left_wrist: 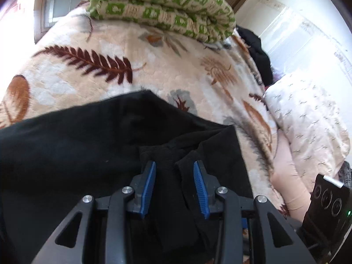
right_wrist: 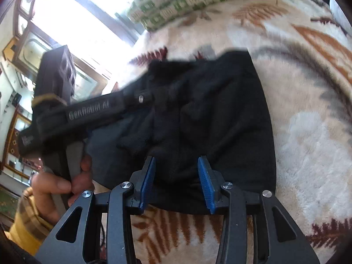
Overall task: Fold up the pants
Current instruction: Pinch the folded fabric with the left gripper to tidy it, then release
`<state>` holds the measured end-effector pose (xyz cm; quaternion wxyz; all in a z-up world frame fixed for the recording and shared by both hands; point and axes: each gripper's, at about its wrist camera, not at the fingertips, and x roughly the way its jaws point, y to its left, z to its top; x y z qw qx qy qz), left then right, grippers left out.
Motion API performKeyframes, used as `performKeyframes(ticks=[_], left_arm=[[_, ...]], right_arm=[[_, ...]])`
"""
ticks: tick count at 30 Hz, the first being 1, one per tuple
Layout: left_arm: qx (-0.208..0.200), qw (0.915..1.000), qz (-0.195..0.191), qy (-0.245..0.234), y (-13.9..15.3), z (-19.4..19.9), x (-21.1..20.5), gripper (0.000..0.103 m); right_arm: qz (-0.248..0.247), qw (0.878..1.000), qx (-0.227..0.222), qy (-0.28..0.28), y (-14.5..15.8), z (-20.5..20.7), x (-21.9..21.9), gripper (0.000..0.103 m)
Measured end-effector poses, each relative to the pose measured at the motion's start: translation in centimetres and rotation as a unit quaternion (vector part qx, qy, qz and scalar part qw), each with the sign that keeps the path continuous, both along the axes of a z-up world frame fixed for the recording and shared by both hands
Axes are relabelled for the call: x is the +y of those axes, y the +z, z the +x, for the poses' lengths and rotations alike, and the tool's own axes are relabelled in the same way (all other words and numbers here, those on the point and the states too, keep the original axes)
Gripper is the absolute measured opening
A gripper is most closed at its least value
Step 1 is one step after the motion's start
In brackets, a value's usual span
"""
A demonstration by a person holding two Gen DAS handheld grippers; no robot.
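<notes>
Only the right wrist view shows the left gripper over the pants; both grippers' jaws stand apart, the right gripper included.

The left hand-held gripper straddles bunched black pants on a leaf-patterned blanket.

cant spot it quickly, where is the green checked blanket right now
The green checked blanket lies folded at the far end of the leaf-print bedspread, top centre in the left wrist view, well beyond the black pants.
</notes>
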<state>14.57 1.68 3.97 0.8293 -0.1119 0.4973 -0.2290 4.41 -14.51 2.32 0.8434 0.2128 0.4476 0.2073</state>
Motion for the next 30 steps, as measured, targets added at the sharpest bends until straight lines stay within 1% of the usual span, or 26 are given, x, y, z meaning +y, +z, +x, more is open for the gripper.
performKeyframes(ticks=[2,3,5,6,7,8,9,10,11,12,14,16,20,22,24,26,27,28,30], left_arm=[[-0.018,0.9998,0.003,0.001,0.8,-0.7,0.6,0.042],[-0.018,0.9997,0.013,0.003,0.6,-0.7,0.6,0.046],[0.003,0.999,0.043,0.003,-0.8,-0.3,0.6,0.047],[0.019,0.9985,0.052,0.003,-1.8,-0.1,0.7,0.046],[0.013,0.999,0.043,0.003,-2.0,-0.3,1.0,0.046],[0.002,0.9992,0.039,0.0,-1.6,-0.8,1.3,0.046],[0.0,0.9991,0.042,-0.004,-1.3,-1.1,1.4,0.046],[-0.004,0.999,0.044,-0.01,-0.9,-1.6,1.7,0.046],[-0.012,0.9988,0.045,-0.015,-0.4,-2.1,2.0,0.046],[-0.022,0.9983,0.05,-0.02,0.2,-2.7,2.5,0.048],[-0.04,0.9971,0.061,-0.02,1.4,-3.7,3.8,0.055],[-0.053,0.9959,0.072,-0.01,2.5,-4.2,5.7,0.061],[-0.05,0.993,0.104,0.027,2.7,-3.8,9.1,0.061],[-0.036,0.9907,0.116,0.062,1.8,-3.4,10.9,0.061],[-0.014,0.9887,0.12,0.089,0.5,-2.8,12.1,0.061],[0.01,0.9864,0.129,0.102,-1.3,-2.1,13.0,0.058],[0.011,0.987,0.124,0.102,-1.7,-2.1,13.3,0.057],[0.004,0.9879,0.118,0.101,-1.2,-2.3,13.4,0.057],[-0.014,0.9893,0.103,0.102,0.0,-2.4,13.7,0.057]], right_arm=[[-0.009,1.0,-0.014,0.006,0.7,0.0,0.4,0.04],[-0.012,1.0,-0.011,0.005,0.5,0.0,0.5,0.04],[-0.023,1.0,0.009,0.008,-0.7,0.3,0.8,0.04],[-0.037,0.999,0.032,0.017,-1.8,0.6,1.2,0.039],[-0.046,0.998,0.028,0.019,-2.1,0.5,1.4,0.037],[-0.053,0.998,0.015,0.019,-1.8,0.2,1.5,0.037],[-0.062,0.998,0.007,0.015,-1.0,-0.1,1.6,0.038],[-0.062,0.998,-0.005,0.015,-0.3,-0.5,1.7,0.04],[-0.062,0.998,-0.019,0.019,0.3,-0.9,1.8,0.04],[-0.068,0.997,-0.034,0.028,1.0,-1.3,2.4,0.04],[-0.086,0.994,-0.052,0.047,1.9,-1.7,3.7,0.04],[-0.096,0.992,-0.057,0.064,2.0,-1.9,5.0,0.04],[-0.107,0.99,-0.05,0.08,0.9,-1.4,7.5,0.04],[-0.106,0.99,-0.051,0.08,0.6,-1.2,8.2,0.04],[-0.121,0.988,-0.05,0.081,-0.2,-0.8,8.9,0.04],[-0.143,0.986,-0.027,0.084,-1.3,-0.1,9.5,0.041],[-0.149,0.985,-0.015,0.081,-1.6,0.1,9.6,0.041],[-0.143,0.987,-0.013,0.077,-1.2,0.1,9.3,0.041],[-0.135,0.989,-0.021,0.062,0.2,0.1,9.1,0.041]])
